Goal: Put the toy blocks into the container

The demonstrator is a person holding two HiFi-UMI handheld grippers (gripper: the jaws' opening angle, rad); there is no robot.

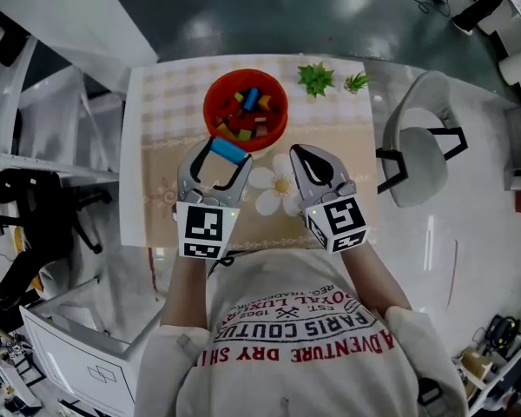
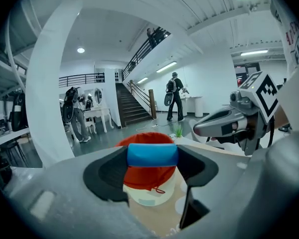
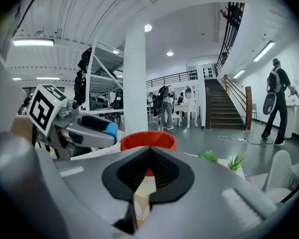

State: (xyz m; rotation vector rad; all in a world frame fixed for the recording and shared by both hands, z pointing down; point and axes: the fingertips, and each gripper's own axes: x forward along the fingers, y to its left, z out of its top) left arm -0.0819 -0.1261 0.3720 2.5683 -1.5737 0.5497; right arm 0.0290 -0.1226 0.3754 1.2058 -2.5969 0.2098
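A blue block (image 1: 228, 151) sits crosswise between the jaw tips of my left gripper (image 1: 219, 155), which is shut on it just short of the red bowl (image 1: 215, 104). Several coloured blocks lie inside that bowl. In the left gripper view the blue block (image 2: 152, 155) spans my left gripper (image 2: 152, 157), with the red bowl (image 2: 148, 177) right behind and below it. My right gripper (image 1: 297, 153) hovers to the right of the bowl, jaws shut and holding nothing. In the right gripper view my right gripper (image 3: 149, 157) points at the red bowl (image 3: 148, 139), and the blue block (image 3: 110, 130) shows at the left.
The bowl stands on a table (image 1: 156, 155) covered by a beige mat with white flowers (image 1: 276, 189). Two small green plants (image 1: 316, 78) stand at the table's far right. A white chair (image 1: 421, 137) is beside the table on the right.
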